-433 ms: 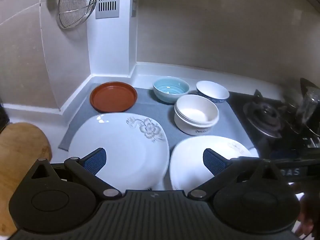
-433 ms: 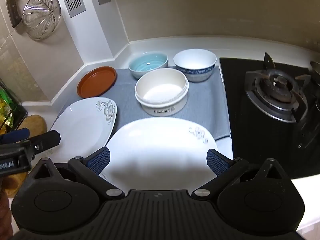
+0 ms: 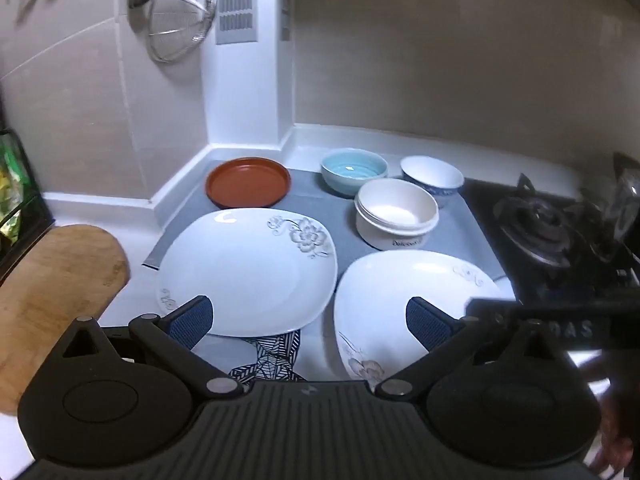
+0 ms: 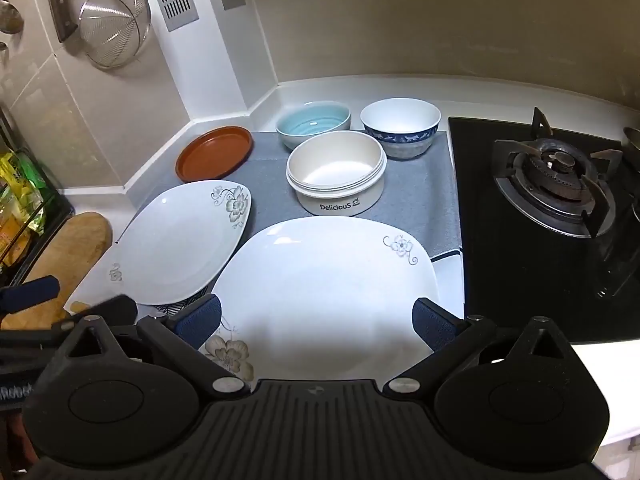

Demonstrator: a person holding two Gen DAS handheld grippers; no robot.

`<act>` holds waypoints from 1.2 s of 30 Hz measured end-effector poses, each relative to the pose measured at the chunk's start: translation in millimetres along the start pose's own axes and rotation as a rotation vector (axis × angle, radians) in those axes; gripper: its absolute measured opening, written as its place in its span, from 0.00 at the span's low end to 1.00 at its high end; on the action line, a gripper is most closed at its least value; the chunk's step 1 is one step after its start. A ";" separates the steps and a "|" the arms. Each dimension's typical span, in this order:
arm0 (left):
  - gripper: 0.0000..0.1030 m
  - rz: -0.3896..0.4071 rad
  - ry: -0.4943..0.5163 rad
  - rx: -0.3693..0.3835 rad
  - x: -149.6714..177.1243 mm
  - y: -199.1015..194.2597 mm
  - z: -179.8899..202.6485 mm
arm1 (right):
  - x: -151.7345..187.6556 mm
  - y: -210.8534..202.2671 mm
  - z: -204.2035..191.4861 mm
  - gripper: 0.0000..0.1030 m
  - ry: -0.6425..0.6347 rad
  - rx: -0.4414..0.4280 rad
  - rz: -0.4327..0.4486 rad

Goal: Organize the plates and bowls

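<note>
The left gripper (image 3: 308,322) hovered above the near edge of the left white square plate with a flower print (image 3: 248,268), its fingers (image 3: 190,322) spread wide and holding nothing. The right gripper (image 4: 316,322) hung over the right white square flowered plate (image 4: 324,284), fingers also wide and empty. Both plates lay side by side on the white desk (image 4: 400,88), partly on a grey mat (image 4: 416,196). Behind them stood a round brown plate (image 4: 214,152), a light blue bowl (image 4: 314,124), a blue-patterned white bowl (image 4: 400,126) and a cream bowl marked "Delicious" (image 4: 336,172). A black gas stove (image 4: 556,180) was just beside the mat.
</note>
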State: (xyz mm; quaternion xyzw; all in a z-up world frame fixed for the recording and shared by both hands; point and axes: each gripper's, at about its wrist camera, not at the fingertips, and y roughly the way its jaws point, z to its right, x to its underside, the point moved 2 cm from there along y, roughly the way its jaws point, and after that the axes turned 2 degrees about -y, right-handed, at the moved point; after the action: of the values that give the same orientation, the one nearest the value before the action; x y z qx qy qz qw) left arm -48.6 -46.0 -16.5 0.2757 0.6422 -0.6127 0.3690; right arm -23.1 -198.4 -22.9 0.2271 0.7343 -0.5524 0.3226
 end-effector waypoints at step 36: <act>0.70 -0.040 0.000 0.105 -14.4 -1.3 -7.6 | 3.1 -22.4 3.3 0.86 0.021 0.024 -0.006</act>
State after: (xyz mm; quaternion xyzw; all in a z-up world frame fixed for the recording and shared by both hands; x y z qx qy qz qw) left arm -42.4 -37.1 -4.2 0.2818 0.6145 -0.6529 0.3416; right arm -39.9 -208.1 -10.9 0.2346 0.7317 -0.5597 0.3104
